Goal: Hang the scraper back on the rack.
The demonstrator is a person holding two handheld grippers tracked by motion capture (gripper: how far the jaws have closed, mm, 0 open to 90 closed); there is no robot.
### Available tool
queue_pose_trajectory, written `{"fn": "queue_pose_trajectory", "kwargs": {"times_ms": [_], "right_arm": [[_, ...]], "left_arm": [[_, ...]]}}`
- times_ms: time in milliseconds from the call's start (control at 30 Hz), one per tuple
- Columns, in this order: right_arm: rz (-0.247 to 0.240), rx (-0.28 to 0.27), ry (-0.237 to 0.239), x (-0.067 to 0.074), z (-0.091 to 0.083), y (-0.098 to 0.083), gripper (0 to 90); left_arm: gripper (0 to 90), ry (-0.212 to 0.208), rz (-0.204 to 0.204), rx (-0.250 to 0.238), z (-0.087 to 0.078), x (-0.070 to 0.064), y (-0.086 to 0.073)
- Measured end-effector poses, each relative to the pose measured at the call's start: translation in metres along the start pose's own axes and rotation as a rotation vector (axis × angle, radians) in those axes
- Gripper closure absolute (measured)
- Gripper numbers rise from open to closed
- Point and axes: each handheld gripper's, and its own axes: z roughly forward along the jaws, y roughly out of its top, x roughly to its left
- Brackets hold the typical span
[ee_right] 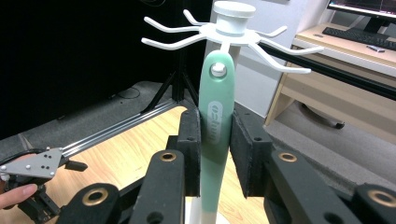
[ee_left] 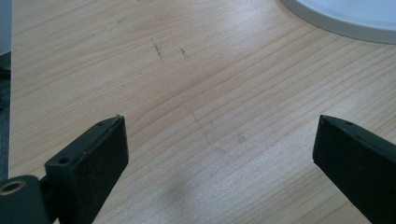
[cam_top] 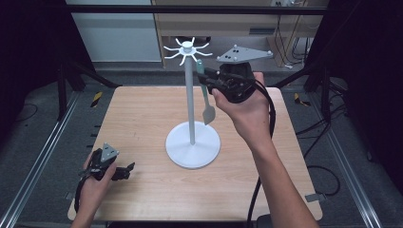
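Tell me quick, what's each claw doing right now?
Left gripper: open, holding nothing, low over the table.
Right gripper: shut on the green utensil at the white rack.

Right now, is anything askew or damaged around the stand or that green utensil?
Nothing stands out. The white stand is upright on the table, and the green spatula hangs straight from a hook, clamped by the right hand-held gripper. The table shows only faint scuffs.

White rack (cam_top: 192,142); mint-green utensil (ee_right: 216,130); light wood-grain table (cam_top: 142,123).
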Motion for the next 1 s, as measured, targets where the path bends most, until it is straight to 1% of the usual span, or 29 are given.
{"fn": "queue_pose_trajectory", "kwargs": {"times_ms": [333, 500, 1000], "right_arm": [[0.006, 0.009, 0.008, 0.0, 0.009, 0.001, 74.4], [0.009, 0.011, 0.002, -0.001, 0.011, 0.001, 74.4], [0.012, 0.012, 0.003, -0.001, 0.009, 0.0, 74.2]], "left_arm": [[3.2, -0.001, 0.0, 0.0, 0.0, 0.0, 0.0], [3.2, -0.002, 0.002, 0.001, 0.0, 0.0, 0.0], [3.2, -0.005, 0.007, 0.006, 0.001, -0.002, 0.0]]}}
